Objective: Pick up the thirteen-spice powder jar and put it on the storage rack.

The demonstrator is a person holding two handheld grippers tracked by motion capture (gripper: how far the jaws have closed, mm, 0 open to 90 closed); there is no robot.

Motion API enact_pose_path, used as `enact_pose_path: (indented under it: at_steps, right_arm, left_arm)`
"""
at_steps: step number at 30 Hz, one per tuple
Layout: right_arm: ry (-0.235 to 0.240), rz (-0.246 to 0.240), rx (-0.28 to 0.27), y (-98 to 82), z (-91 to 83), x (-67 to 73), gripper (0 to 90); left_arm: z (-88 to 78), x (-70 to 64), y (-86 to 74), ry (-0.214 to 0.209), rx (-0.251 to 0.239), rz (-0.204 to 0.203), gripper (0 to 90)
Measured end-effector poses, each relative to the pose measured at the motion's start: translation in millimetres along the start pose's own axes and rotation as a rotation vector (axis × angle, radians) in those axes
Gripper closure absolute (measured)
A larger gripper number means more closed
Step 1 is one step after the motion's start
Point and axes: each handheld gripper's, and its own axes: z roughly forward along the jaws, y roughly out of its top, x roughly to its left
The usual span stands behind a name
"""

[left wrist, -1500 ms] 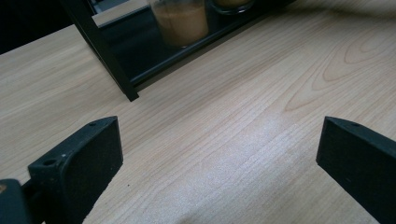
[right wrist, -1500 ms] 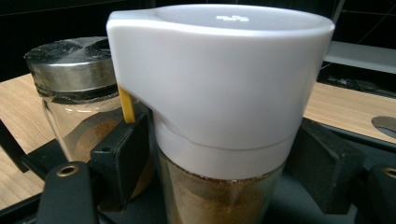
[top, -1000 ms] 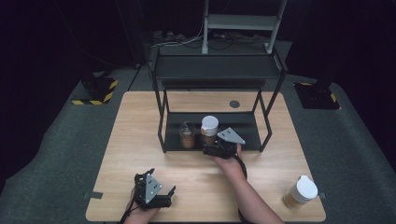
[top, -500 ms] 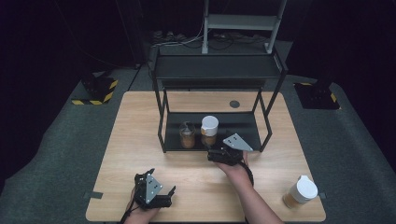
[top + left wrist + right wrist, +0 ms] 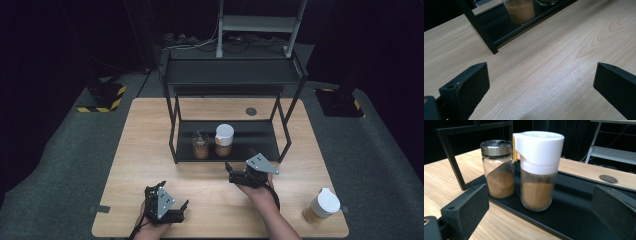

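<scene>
Evidently we kept the right gripper [image 5: 234, 173] at centre frame, jaws wide and empty, facing the white-capped jar [image 5: 538, 170] for a grasp. Lower left, the left gripper [image 5: 181, 210] idled, equally open and empty.

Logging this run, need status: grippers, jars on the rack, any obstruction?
Left gripper open, empty. Right gripper open, facing white-lidded jar and metal-lidded jar on rack's lower shelf. Nothing between jaws and jars.

Two upright spice jars [image 5: 524, 170] stand side by side on the black shelf [image 5: 579, 202].
</scene>
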Motion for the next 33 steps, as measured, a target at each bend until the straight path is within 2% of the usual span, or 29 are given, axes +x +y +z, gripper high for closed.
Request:
enact_pose_path:
  at_steps: [11, 20, 23, 29, 33]
  right_arm:
    - [-0.022, -0.038, 0.04, -4.9, -30.7, 1.0, 1.3]
    - [-0.039, -0.096, 0.101, -20.7, -58.5, 8.1, 1.3]
    - [-0.032, -0.1, 0.129, -25.8, -63.2, 9.3, 1.1]
    - [-0.051, -0.161, 0.175, -31.3, -65.8, 15.8, 1.1]
    - [-0.06, -0.184, 0.192, -32.9, -65.8, 19.5, 1.1]
  left_arm:
    - [0.1, 0.5, -0.2, -0.002, -0.001, -0.006, 0.7]
    - [-0.5, 0.2, -1.1, 0.001, -0.006, -0.01, 0.7]
    - [-1.2, -0.2, -2.0, 0.002, -0.01, -0.012, 0.7]
    - [-2.4, 0.3, -2.5, -0.002, -0.009, -0.018, 0.7]
    - [-2.2, -0.2, -1.9, 0.0, -0.006, -0.017, 0.7]
